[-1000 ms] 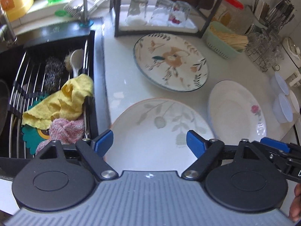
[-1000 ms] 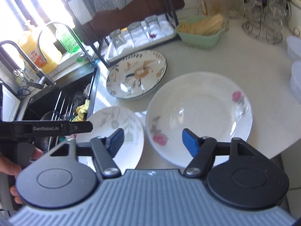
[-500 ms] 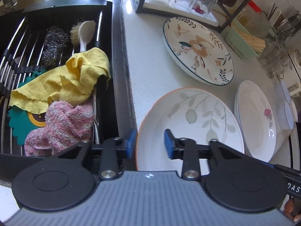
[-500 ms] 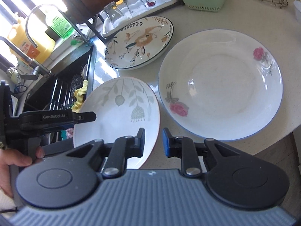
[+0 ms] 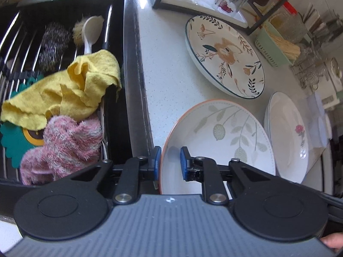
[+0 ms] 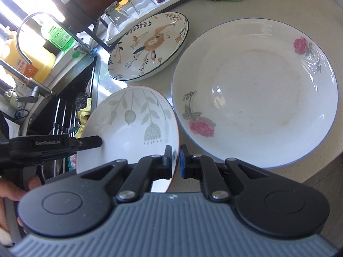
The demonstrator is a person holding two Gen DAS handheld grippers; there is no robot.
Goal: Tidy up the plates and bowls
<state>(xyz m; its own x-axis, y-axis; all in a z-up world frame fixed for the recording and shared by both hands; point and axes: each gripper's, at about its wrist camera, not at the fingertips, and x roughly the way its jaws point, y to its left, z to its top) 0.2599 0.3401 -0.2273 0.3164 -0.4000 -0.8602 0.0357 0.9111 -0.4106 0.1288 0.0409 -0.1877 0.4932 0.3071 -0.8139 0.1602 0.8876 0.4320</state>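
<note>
On the worktop [image 6: 214,6] beside the sink, both grippers' jaws clamp the leaf-patterned plate [image 6: 133,128]: left gripper [image 5: 169,162]; right gripper [image 6: 175,160]; next, probably stacking it onto the rose plate [image 6: 257,90].

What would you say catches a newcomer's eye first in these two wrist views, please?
Most striking is the leaf-patterned plate, tilted up off the counter with the left gripper and the right gripper each clamped on its orange rim at opposite sides. Beside it lies the big rose plate, with the bird plate behind. In the sink to the left, a yellow cloth and a pink cloth are heaped.
</note>
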